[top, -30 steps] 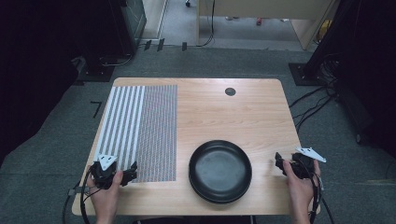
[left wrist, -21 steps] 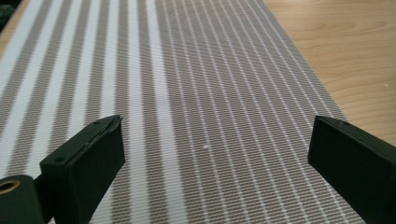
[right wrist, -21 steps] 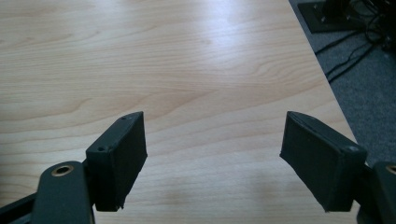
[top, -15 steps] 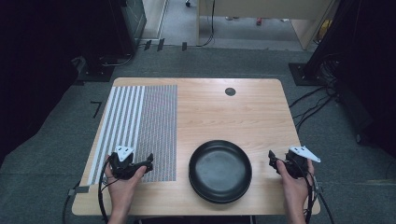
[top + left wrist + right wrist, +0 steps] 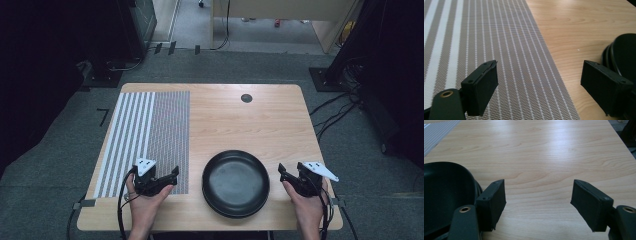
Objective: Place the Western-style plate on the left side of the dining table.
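**Closing in on the black plates from both sides**

We have our left tool [image 5: 170, 178] low over the striped placemat [image 5: 150, 135], near its right edge, and our right tool [image 5: 284, 176] over bare wood just off the right rim of the black plates [image 5: 235, 182]. The plates sit near the front edge of the desk [image 5: 240, 125], between the two tools and touching neither. In the left gripper view they look like a stack of two or more, rims showing one under another at the right edge [image 5: 621, 52].

Both tools are open and hold nothing; the jaws of each have just been closing a little, with only mat or wood between them.

We judge this to be the approach, with no grasp begun. The next move calls for bringing a tool level with a rim, one jaw above the lip and one below, before squeezing. The rim is low and the stack is dark, so telling the top plate from the one beneath will need care.

Little stands in the way: a small dark round disc [image 5: 246, 98] lies far back on the desk, well apart, and the mat is flat.
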The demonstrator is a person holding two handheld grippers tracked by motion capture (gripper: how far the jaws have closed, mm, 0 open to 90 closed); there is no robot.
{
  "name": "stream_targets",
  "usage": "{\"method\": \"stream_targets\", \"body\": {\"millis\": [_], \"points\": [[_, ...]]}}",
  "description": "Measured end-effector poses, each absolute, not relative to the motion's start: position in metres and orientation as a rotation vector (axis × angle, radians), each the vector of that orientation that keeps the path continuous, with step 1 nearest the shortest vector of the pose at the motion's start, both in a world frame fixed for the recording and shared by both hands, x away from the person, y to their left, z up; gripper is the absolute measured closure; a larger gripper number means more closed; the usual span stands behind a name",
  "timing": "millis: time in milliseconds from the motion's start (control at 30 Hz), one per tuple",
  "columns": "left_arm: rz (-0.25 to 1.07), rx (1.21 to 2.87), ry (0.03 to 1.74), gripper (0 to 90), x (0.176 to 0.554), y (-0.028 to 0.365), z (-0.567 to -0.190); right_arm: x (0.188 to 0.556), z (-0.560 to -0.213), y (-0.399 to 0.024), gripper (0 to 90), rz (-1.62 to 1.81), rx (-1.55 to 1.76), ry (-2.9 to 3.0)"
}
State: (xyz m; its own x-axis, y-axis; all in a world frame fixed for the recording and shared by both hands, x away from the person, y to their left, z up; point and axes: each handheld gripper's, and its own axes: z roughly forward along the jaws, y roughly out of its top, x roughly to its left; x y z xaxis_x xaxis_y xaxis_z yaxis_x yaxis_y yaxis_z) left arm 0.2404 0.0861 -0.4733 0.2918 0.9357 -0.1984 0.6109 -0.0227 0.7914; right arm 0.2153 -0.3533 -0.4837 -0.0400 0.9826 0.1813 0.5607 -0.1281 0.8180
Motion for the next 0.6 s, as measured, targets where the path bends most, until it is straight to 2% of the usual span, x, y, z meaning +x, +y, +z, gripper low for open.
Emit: {"method": "stream_targets", "body": {"millis": [267, 433, 600], "points": [[0.467, 1.746, 1.364, 17.2, 0.238, 0.074, -0.471, 0.213, -0.482, -0.342, 37.7, 1.091, 1.700, 1.643], [0.448, 1.757, 1.329, 22.1, 0.236, 0.066, -0.470, 0.208, -0.478, -0.337, 50.2, 1.120, 1.670, 1.650], [0.436, 1.766, 1.308, 24.4, 0.234, 0.059, -0.469, 0.206, -0.479, -0.330, 52.9, 1.108, 1.613, 1.693]]}}
